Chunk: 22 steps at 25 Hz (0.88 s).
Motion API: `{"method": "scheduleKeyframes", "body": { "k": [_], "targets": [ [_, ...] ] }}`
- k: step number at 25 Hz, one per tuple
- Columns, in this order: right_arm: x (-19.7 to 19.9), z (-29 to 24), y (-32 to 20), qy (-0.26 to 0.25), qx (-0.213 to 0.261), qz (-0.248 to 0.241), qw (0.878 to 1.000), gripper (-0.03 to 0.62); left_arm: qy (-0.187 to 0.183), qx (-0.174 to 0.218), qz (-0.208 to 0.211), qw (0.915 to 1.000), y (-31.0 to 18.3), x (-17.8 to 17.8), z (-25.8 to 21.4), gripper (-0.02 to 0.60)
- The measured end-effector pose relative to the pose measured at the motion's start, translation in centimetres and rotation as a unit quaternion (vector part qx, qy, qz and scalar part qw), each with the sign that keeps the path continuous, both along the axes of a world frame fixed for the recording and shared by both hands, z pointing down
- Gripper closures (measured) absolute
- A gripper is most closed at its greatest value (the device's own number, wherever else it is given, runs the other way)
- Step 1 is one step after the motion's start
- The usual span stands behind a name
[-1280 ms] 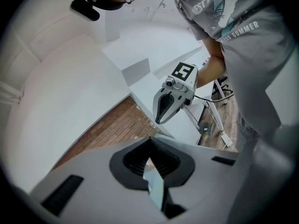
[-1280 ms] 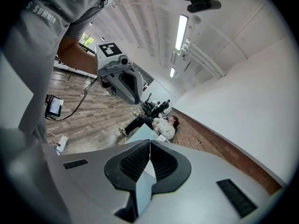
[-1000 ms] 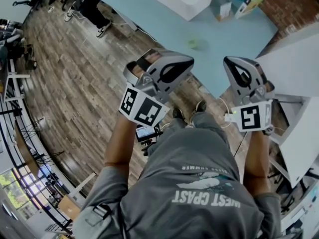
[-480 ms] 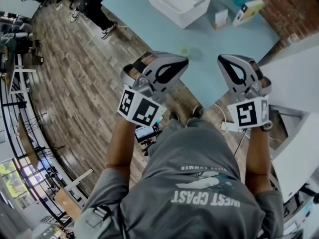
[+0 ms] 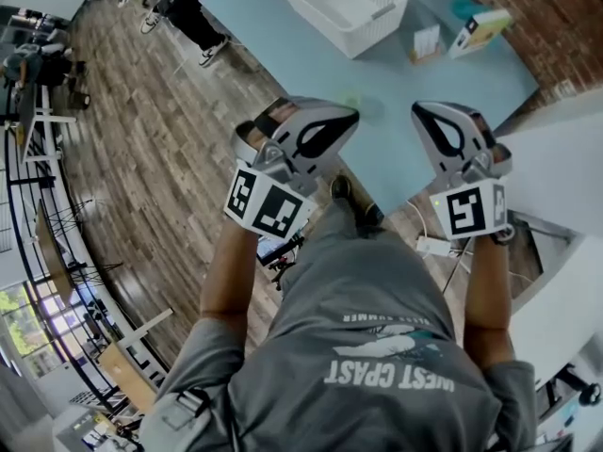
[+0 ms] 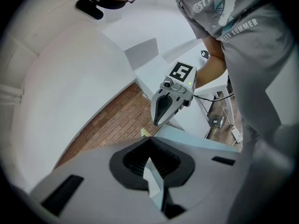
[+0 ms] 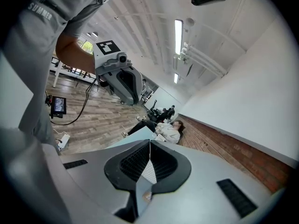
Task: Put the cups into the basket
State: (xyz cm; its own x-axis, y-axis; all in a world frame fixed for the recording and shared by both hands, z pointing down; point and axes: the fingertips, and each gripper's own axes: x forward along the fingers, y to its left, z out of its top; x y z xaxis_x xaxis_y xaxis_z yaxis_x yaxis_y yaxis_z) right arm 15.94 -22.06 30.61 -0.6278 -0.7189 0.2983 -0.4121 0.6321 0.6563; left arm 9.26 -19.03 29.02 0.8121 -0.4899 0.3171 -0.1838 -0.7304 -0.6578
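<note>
In the head view a white slotted basket point(image 5: 379, 19) stands at the far side of a light blue table point(image 5: 301, 64). A small pale green cup point(image 5: 353, 100) sits on the table just beyond my left gripper point(image 5: 347, 119). A teal cup point(image 5: 464, 8) is near the far right corner. My right gripper point(image 5: 421, 113) hangs level with the left one, over the table's near edge. Both are held in the air with jaws pressed together and nothing between them. The left gripper view shows the right gripper point(image 6: 169, 101), and the right gripper view shows the left gripper point(image 7: 122, 82).
Two small boxes point(image 5: 426, 42) point(image 5: 482, 29) stand on the table right of the basket. Wood floor lies to the left, with a person's legs point(image 5: 185, 9) by the table's far left corner. A white desk point(image 5: 565, 168) is on the right. Cables and a power block point(image 5: 435, 246) lie by my feet.
The basket and table have come further into view. Both grippers sit a little higher and closer to the table edge. My foot has stepped forward under the table.
</note>
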Motion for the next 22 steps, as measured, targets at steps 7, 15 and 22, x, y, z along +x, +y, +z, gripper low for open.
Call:
{"method": "scheduleKeyframes", "body": {
  "k": [7,15,22],
  "targets": [
    [-0.8,1.5,-3.0,0.015,-0.01,0.007,1.0,0.58,0.01,-0.005,0.008,0.9999,-3.1,-0.6,0.9,0.583],
    [-2.1,4.3,-7.6,0.023,-0.041,0.023,0.999,0.579,0.017,-0.024,0.021,0.9994,-8.2,-2.0,2.7,0.583],
    [-3.5,7.3,-10.8,0.024,-0.078,0.027,0.996,0.579,0.015,-0.039,0.031,0.9986,-11.0,-2.7,4.2,0.583]
  ]
}}
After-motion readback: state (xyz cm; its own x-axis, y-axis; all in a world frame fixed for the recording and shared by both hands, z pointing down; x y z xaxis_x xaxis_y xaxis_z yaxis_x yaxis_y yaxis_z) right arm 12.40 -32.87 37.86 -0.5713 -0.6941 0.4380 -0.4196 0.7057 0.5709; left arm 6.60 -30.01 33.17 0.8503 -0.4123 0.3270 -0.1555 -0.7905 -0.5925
